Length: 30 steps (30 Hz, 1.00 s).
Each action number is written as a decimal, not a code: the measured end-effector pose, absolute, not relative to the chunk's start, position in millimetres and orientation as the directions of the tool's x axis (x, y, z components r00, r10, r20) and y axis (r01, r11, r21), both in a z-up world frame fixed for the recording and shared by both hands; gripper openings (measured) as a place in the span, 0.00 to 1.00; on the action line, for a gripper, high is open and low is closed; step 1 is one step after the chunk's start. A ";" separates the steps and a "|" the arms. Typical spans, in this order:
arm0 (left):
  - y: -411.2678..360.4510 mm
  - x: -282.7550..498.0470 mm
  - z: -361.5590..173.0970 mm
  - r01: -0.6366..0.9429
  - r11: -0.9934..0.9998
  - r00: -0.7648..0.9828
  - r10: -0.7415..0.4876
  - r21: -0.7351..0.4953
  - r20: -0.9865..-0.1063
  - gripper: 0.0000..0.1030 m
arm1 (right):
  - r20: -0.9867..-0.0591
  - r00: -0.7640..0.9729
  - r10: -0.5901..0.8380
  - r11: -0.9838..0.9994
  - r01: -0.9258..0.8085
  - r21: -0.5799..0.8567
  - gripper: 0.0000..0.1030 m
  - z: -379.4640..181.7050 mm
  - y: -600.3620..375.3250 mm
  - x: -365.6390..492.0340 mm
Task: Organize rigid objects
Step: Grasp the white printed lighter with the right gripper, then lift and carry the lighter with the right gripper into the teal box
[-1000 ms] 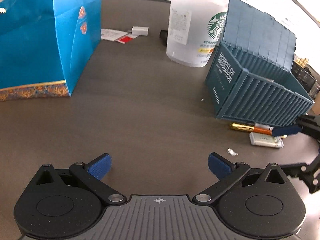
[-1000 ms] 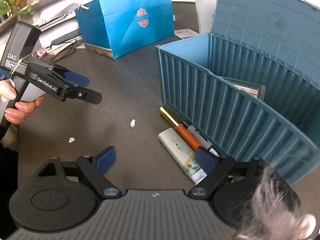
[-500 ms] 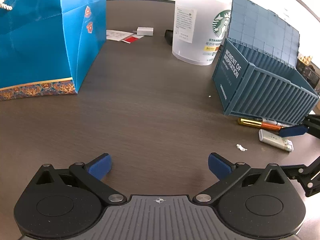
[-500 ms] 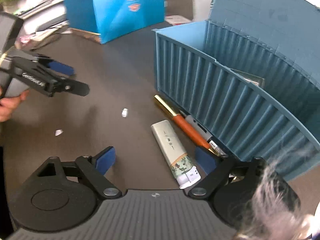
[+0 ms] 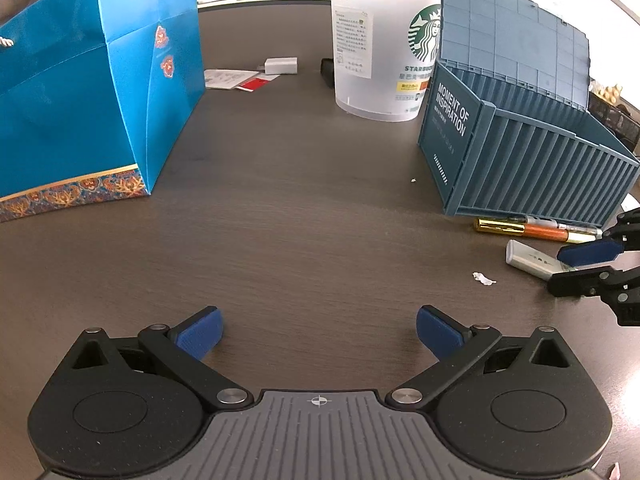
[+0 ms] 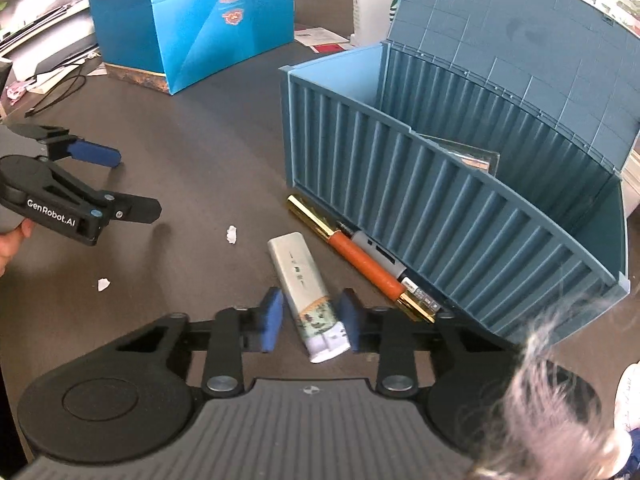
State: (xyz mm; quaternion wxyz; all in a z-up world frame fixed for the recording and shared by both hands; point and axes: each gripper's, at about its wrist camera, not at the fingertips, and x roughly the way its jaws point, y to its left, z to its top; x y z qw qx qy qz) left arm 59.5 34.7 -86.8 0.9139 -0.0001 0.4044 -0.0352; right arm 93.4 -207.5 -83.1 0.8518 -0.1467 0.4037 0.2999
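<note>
A pale grey-green flat tube (image 6: 305,284) lies on the dark table beside the open blue container box (image 6: 452,200). My right gripper (image 6: 310,316) has its pads on either side of the tube's near end, narrowed around it with small gaps. An orange and gold pen (image 6: 360,264) and a grey pen (image 6: 380,256) lie against the box's front wall. The box holds a flat packet (image 6: 464,156). My left gripper (image 5: 318,330) is open and empty over bare table; it shows at the left of the right wrist view (image 6: 116,184). The tube (image 5: 532,258) and box (image 5: 520,152) show at its right.
A blue paper gift bag (image 5: 80,112) stands at the left. A large Starbucks cup (image 5: 384,48) stands behind the box. Small paper scraps (image 6: 231,234) lie on the table. Cards and a white adapter (image 5: 280,66) lie at the back.
My right gripper moved forward over the tube's near end and its jaws narrowed around it. My left gripper drew back a little and stayed open.
</note>
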 end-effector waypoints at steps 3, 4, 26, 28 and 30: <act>35.5 59.5 -86.4 0.064 0.997 0.671 -0.068 -0.034 -0.739 1.00 | -0.783 0.500 0.370 0.782 -0.622 -0.028 0.23 -81.9 -202.1 90.3; 35.3 59.8 -86.2 0.063 0.997 0.670 -0.068 -0.034 -0.739 1.00 | -0.787 0.501 0.361 0.783 -0.621 -0.037 0.22 -81.0 -200.2 88.2; 25.7 62.4 -85.6 0.072 0.997 0.669 -0.037 0.015 -0.742 1.00 | -0.801 0.491 0.343 0.785 -0.617 -0.043 0.21 -69.2 -183.6 56.7; 24.7 62.6 -85.6 0.070 0.997 0.669 -0.037 0.014 -0.742 1.00 | -0.795 0.498 0.345 0.779 -0.624 -0.053 0.21 -62.3 -184.9 54.4; 23.5 63.1 -85.5 0.069 0.997 0.670 -0.036 0.014 -0.741 1.00 | -0.790 0.505 0.347 0.774 -0.630 -0.062 0.20 -54.5 -186.4 53.2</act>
